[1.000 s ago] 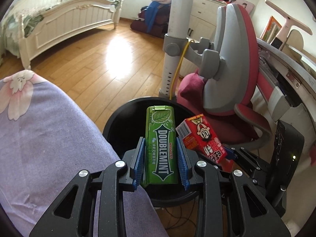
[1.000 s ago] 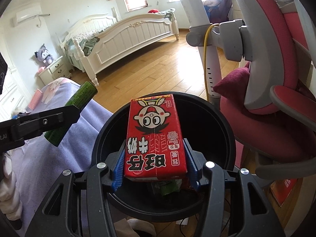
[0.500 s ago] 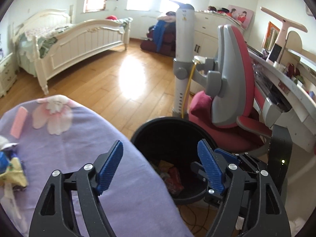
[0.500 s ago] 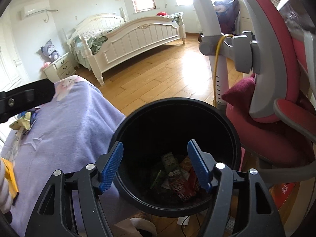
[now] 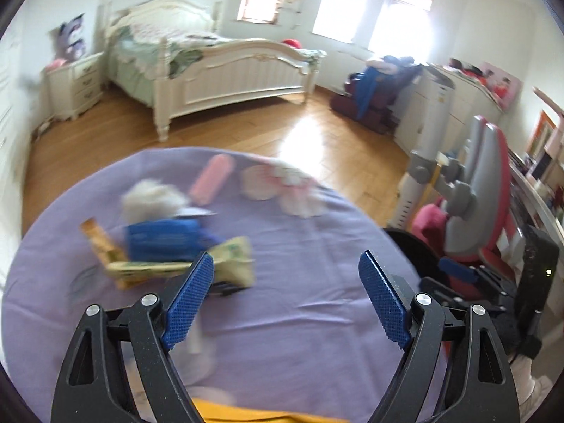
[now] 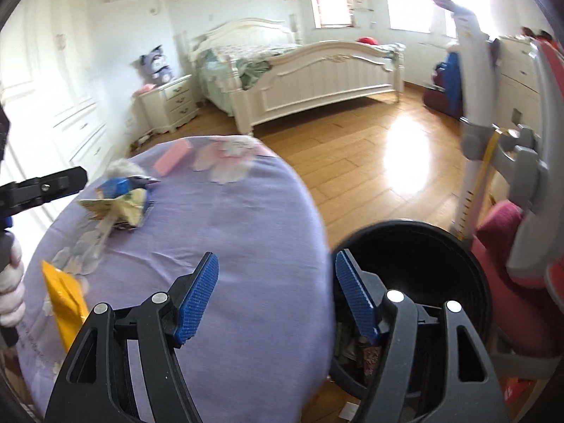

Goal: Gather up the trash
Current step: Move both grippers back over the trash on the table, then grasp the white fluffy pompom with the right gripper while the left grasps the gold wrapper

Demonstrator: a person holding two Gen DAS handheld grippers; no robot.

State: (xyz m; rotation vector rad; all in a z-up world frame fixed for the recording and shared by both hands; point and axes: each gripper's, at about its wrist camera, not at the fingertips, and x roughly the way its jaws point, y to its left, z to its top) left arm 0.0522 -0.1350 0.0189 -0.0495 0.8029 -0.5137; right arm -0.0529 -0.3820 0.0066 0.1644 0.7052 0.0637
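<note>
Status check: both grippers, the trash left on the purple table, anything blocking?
Left gripper empty, fingers opening. Right gripper open, empty. Wrapper pile and yellow packet on purple table; bin beside it. Nothing blocking.

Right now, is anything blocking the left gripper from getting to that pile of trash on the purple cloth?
Nothing visible blocks it. The left gripper, empty and with jaws opening, has only bare purple cloth between it and the blurry pile of wrappers, which lies just ahead to its left.

Daylight from the windows [image 5: 405, 14], bright; glare patch on the floor [image 6: 412, 162]; my views smeared by motion blur; fisheye bending, dark corners.
</note>
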